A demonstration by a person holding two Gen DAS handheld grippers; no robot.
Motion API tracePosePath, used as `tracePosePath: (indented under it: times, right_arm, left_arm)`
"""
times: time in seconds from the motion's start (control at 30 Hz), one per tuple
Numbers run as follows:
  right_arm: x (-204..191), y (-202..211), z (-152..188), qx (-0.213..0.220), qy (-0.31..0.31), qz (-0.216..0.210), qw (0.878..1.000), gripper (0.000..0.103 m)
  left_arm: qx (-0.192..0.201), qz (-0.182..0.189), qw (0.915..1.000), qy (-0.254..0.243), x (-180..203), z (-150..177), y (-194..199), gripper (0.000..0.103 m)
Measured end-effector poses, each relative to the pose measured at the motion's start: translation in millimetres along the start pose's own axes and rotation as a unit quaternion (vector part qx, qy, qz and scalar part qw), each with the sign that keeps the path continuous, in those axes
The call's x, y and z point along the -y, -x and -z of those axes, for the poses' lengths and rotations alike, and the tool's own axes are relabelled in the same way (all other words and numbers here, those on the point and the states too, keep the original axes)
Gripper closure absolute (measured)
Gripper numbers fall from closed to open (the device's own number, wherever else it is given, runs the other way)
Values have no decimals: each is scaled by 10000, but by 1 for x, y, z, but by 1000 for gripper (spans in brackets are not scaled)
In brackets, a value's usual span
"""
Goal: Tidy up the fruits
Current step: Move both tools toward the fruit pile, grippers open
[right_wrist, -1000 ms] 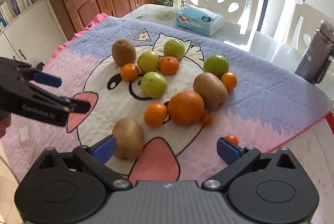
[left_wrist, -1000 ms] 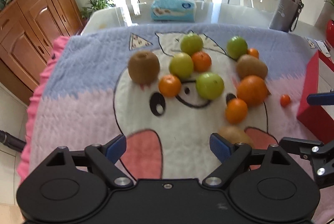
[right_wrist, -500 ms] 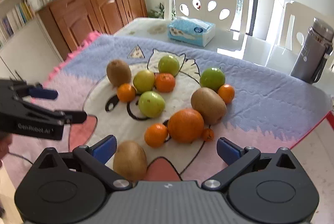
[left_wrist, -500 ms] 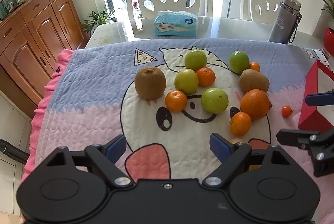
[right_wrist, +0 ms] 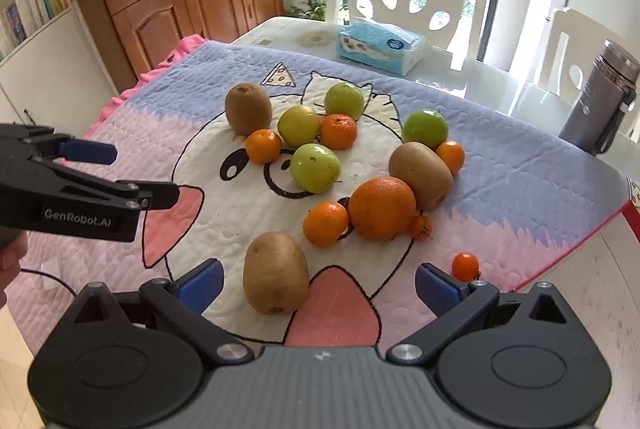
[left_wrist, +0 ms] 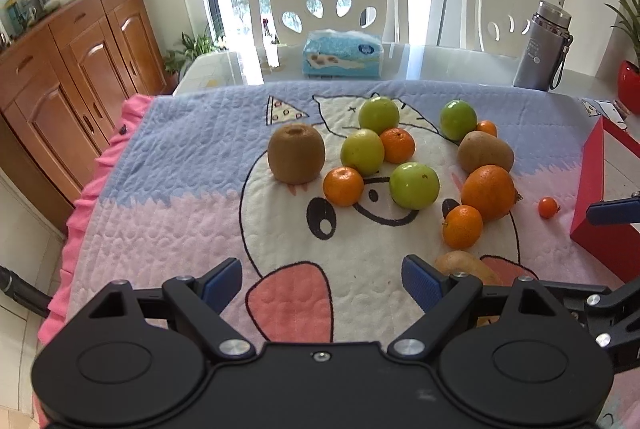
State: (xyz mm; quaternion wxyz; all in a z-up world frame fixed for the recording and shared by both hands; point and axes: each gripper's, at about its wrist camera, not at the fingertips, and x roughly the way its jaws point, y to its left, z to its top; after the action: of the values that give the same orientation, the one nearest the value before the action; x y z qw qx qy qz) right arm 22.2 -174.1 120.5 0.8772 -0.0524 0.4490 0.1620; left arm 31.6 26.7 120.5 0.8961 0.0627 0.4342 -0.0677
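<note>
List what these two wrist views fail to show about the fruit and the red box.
- Nearest kiwi, left wrist view: mostly hidden behind the left gripper.
- Red box, left wrist view: cut off by the right edge; its contents are unseen.
- Smallest orange fruit, right wrist view: half hidden behind the big orange; its kind is unclear.

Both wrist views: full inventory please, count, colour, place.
kiwis: 3, brown, blanket
green fruits: 4, mid-cluster
large orange: 1, cluster right
mandarins: 4, orange, among cluster
tiny orange fruits: 2, one apart, one against large orange
blanket: 1, cartoon print, on table
tissue pack: 1, blue, table beyond blanket
flask: 1, grey, far right
red box: 1, right edge
left gripper: fingers open, empty
right gripper: fingers open, empty
</note>
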Motion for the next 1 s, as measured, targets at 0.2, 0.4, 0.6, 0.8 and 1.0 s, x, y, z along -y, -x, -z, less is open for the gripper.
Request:
tracePosePath:
  times: [0.2,0.4,0.6,0.8,1.0]
  right_arm:
    - [2,5,3,23,-34,3,10000,0]
    - [0,4,3,17,-3,-3,10000,0]
    - [0,-3,5,-17,4,-35,10000,0]
    - [-4,-13,4,-147,132,-78,9998,0]
    - [-5,-17,0,-123,221,-200,9995,0]
  left_arm:
    - [117,-12,9999,-42,7,3,8,0]
    - [149,-36,9999,-59,9,3,9,0]
    - [167,-121,9998,9,7,4,1,0]
    - [116,-87,9999,30,4,4,-9,0]
    - [101,-52,9999,10,6,-3,-21,0]
